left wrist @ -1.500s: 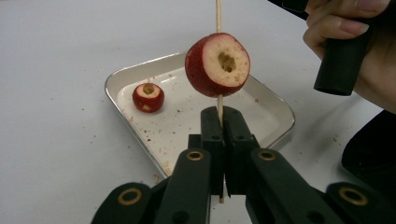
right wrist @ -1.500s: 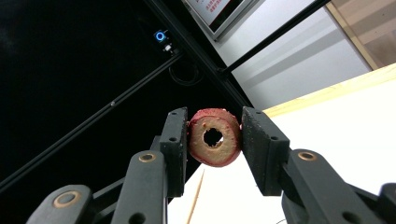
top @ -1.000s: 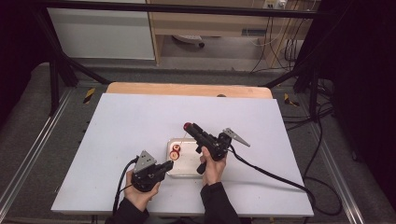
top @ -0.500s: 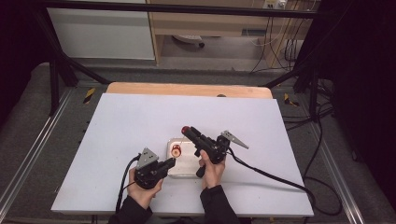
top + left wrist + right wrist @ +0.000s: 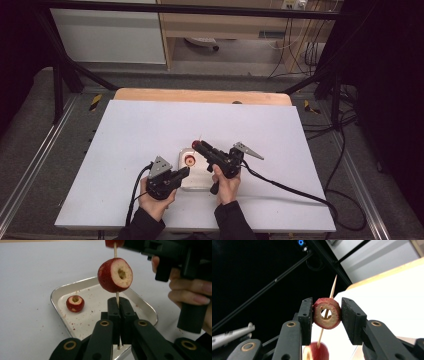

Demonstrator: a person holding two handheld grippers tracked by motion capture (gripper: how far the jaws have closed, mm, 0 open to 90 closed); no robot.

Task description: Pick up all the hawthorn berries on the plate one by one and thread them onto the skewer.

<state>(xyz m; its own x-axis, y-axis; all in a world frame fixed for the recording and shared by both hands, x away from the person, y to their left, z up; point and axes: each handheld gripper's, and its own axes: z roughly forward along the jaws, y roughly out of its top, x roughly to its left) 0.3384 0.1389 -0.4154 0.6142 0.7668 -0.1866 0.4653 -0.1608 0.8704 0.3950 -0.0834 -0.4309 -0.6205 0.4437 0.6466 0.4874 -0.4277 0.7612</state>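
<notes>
I steady the skewer (image 5: pixel 116 296) in my clenched left hand-held gripper (image 5: pixel 119 315) at centre frame, threading a hawthorn ring (image 5: pixel 327 313) clamped by my right hand-held gripper (image 5: pixel 326 315); next, I judge, slide it down toward the lower fruit (image 5: pixel 115 275).

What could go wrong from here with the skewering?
1. The skewer is thin and the left gripper pinches only its lower end; a sideways push from the right gripper might snap or tilt it.
2. The right gripper squeezes the cored fruit ring by its sides, so it may crack.
3. The threaded fruit hangs over the tray edge region; if it slides off, it might roll beside the loose fruit.
</notes>
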